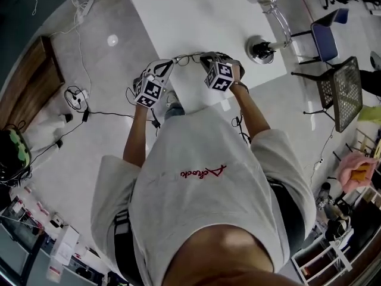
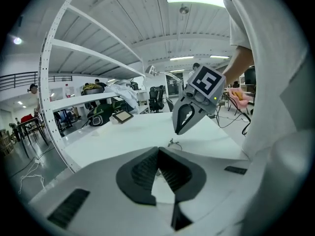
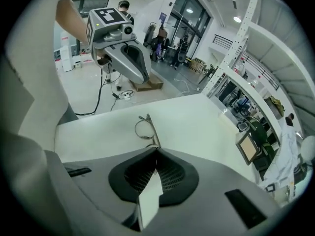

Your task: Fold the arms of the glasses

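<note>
Both arms seem left to fold (thin wire, hard to read): my right gripper (image 3: pixel 157 150) pinches the glasses (image 3: pixel 152 132) at lower centre, while my left gripper (image 2: pixel 158 150) is closed nearby.

An open lab-style workroom; white table (image 1: pixel 178 16) at 12 o'clock; floor cables (image 1: pixel 75 93) at 10 o'clock; blue chair (image 1: pixel 324 40) at 2 o'clock; white shelving racks (image 2: pixel 45 97).

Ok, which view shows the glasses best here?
The right gripper view: the glasses stand out against the white table, a lens rim and an arm running to the right gripper's shut fingers. The head view shows only a thin, tiny frame; the left gripper view just a small end piece.
</note>
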Motion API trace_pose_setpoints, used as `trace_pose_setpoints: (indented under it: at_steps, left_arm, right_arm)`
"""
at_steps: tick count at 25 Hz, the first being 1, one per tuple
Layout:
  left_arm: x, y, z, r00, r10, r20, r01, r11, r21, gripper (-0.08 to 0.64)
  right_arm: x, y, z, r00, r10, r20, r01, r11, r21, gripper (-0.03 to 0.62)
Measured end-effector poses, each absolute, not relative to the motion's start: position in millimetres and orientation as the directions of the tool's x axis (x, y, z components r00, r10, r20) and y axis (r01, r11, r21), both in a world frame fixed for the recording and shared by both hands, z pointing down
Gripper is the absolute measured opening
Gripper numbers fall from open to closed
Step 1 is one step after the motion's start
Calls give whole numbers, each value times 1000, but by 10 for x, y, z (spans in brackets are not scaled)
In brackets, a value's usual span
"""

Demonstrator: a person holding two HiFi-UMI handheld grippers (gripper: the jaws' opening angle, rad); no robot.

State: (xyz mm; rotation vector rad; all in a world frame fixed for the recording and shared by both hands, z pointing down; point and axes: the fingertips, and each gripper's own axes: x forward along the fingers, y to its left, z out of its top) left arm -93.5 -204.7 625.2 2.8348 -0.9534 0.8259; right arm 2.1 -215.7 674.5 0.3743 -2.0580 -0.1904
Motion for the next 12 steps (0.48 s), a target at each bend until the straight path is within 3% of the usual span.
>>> trace_pose_setpoints:
  at_steps: [3, 6, 12]
  left_arm:
    - [-912, -1993, 6201, 689, -547, 475, -568, -815, -115, 29]
    - [-908, -1956, 6163, 710, -551, 438, -585, -808, -68, 29]
    - [-994, -1914, 5896, 763, -574, 297, -631, -761, 149, 29]
  right_arm:
    - [32, -2045, 6684, -467, -370, 803, -245, 927, 284, 15]
    - [25, -1975, 6551, -523, -422, 741, -392, 891, 232, 15]
    - [58, -1934, 6091, -649, -605, 460, -727, 672, -142, 15]
